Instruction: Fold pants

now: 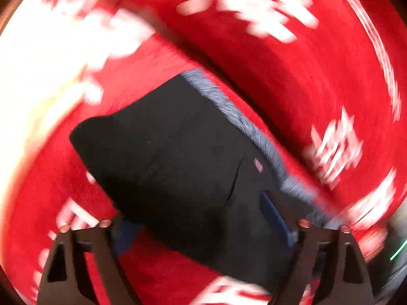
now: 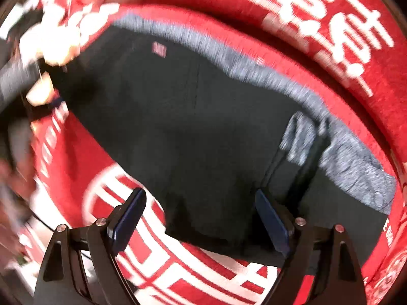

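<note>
Black pants (image 1: 178,152) lie folded flat on a red cloth, with a grey fleecy lining (image 1: 241,117) showing along one long edge and a small pink label (image 1: 258,165) near it. My left gripper (image 1: 201,226) hovers over one end of them, its blue pads wide apart and gripping nothing. In the right wrist view the pants (image 2: 190,114) fill the middle and the grey lining (image 2: 343,152) curves along the far right. My right gripper (image 2: 201,211) stands open above their near edge, holding nothing. Both views are motion-blurred.
The red cloth (image 1: 279,76) with large white characters (image 2: 330,25) covers the whole surface under the pants. A blurred pale shape (image 2: 48,53) sits at the pants' far-left corner; I cannot tell what it is. The cloth's edge (image 2: 28,228) shows at lower left.
</note>
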